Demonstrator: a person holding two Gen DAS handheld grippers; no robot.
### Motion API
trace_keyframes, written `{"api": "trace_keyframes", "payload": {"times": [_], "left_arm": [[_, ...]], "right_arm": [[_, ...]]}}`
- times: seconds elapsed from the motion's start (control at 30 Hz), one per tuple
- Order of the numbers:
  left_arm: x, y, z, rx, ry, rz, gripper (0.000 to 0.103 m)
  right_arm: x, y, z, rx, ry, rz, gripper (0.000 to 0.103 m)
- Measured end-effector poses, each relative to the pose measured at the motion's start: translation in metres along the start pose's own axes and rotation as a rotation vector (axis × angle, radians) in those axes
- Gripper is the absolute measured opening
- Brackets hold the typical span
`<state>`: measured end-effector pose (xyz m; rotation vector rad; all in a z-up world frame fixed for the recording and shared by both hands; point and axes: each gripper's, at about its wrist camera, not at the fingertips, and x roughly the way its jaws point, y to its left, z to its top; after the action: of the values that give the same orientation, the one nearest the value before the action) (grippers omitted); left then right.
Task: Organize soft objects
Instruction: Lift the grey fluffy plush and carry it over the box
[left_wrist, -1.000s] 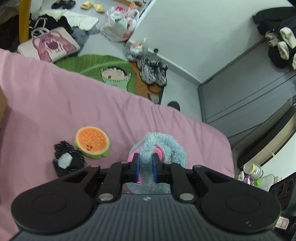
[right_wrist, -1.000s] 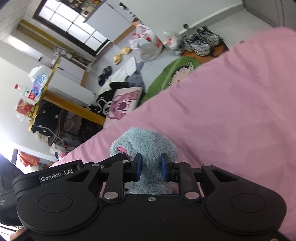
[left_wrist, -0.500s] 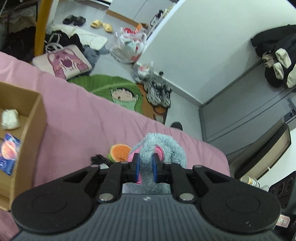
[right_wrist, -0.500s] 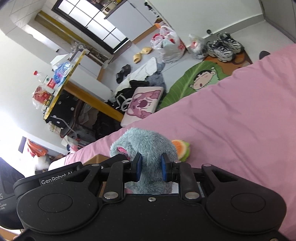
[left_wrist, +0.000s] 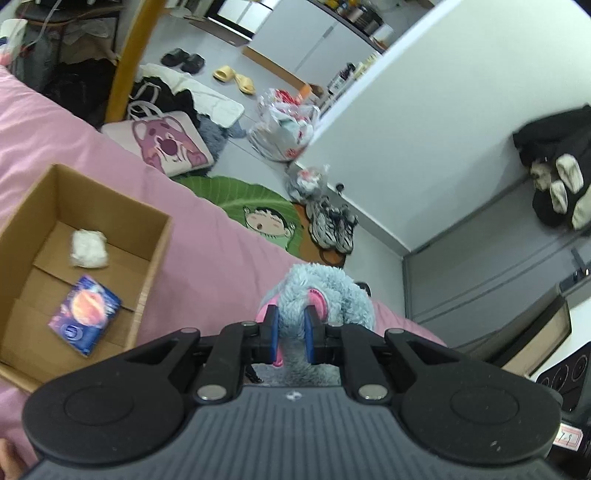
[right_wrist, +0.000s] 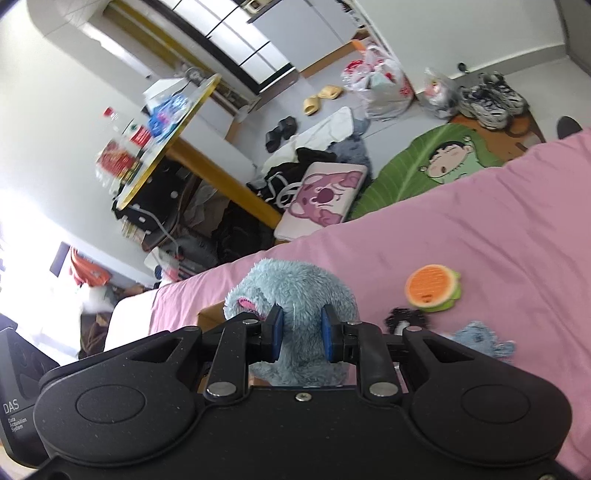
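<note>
Both tongs, left (left_wrist: 290, 334) and right (right_wrist: 300, 339), clenched on the plush toy (left_wrist: 325, 295), have carried it toward the box (left_wrist: 155, 236) at left; next, lower it inside.

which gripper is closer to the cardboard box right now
Left, probably. The left gripper has the cardboard box just beside it; the right gripper shows only a box corner behind the plush.
</note>
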<state>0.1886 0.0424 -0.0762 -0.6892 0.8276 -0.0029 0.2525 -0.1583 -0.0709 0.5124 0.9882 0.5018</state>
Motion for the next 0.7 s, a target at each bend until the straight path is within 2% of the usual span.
{"api": "trace_keyframes", "payload": {"times": [0.43,0.7], "left_arm": [[-0.038,0.055,0.017,-0.087,-0.08,0.049,0.013],[-0.053,0.099,0.03,-0.179,-0.113,0.076,0.013]], "right_arm": [[0.035,0.057,-0.016,-0.072,0.058,0.033,0.021],[0.063,0.089,-0.029,-0.093,0.113,0.061,0.021]]}}
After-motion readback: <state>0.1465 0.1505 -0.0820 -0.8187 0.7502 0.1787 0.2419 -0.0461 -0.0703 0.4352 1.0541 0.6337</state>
